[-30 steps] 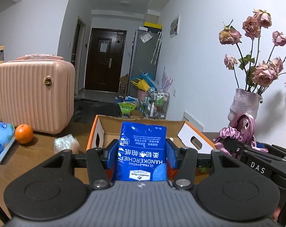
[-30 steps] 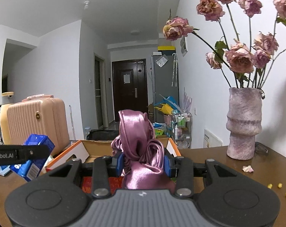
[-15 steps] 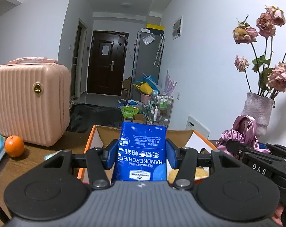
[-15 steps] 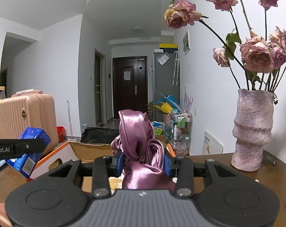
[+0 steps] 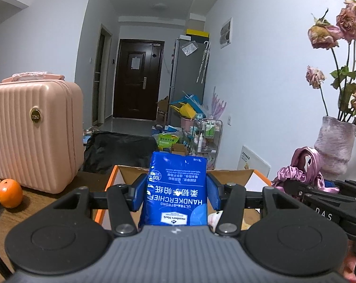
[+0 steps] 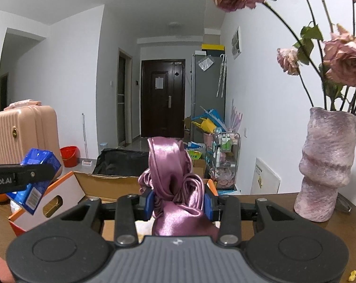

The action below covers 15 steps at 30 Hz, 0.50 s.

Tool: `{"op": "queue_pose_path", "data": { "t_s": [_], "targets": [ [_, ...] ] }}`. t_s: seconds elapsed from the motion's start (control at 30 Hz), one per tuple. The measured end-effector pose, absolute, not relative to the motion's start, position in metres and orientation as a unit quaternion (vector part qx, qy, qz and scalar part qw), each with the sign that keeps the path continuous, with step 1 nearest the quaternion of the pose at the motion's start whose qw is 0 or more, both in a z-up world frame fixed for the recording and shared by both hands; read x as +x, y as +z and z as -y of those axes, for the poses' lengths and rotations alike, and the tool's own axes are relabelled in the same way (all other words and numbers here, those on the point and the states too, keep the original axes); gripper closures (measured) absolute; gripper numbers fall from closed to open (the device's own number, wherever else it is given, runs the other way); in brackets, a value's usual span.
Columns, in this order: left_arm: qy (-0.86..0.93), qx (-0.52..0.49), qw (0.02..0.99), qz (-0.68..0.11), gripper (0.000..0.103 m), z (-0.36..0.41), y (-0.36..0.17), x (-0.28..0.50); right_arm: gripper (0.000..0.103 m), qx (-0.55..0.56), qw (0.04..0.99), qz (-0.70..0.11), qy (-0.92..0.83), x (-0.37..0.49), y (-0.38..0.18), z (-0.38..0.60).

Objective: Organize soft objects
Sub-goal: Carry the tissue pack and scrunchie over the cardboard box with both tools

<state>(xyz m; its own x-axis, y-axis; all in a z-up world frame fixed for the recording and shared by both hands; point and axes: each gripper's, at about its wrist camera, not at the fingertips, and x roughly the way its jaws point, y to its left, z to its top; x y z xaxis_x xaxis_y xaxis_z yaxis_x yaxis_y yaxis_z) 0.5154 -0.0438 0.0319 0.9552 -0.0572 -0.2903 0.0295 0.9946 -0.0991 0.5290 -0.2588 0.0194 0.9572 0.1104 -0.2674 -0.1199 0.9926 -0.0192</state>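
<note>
The left claw point(image 5: 177, 194) is pinching one blue pack of handkerchief tissues point(image 5: 177, 189), its two blue pads point(image 5: 137, 193) pressed against the pack's sides so that it stands upright with its printing upside down, held above the near edge of the single open cardboard box point(image 5: 227, 176) with orange trim. The right claw point(image 6: 178, 204) is clamped on one bundle of shiny purple satin cloth point(image 6: 172, 179), knotted and bunched, which rises between the pads and hangs over the same box point(image 6: 102, 185); in the right wrist view the tissue pack point(image 6: 35, 176) shows tilted at the left, over the box's white side flap. In the left wrist view the satin bundle point(image 5: 305, 169) appears at the right, just in front of one mottled purple vase point(image 5: 334, 146) holding several faded pink roses point(image 5: 324, 34). On the brown tabletop point(image 5: 34, 212) there is one orange point(image 5: 9, 193), just in front of one ribbed pink suitcase point(image 5: 34, 136). Some pale soft items lie inside the box, too hidden to count.
</note>
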Motion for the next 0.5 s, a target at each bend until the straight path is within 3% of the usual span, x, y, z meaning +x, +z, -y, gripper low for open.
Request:
{"op": "queue_pose_path", "data": {
  "t_s": [0.5],
  "targets": [
    [-0.003, -0.043, 0.983, -0.179, 0.05, 0.044, 0.018, 0.553, 0.064, -0.022, 0.982, -0.178, 0.051, 0.568, 0.009, 0.25]
  ]
}}
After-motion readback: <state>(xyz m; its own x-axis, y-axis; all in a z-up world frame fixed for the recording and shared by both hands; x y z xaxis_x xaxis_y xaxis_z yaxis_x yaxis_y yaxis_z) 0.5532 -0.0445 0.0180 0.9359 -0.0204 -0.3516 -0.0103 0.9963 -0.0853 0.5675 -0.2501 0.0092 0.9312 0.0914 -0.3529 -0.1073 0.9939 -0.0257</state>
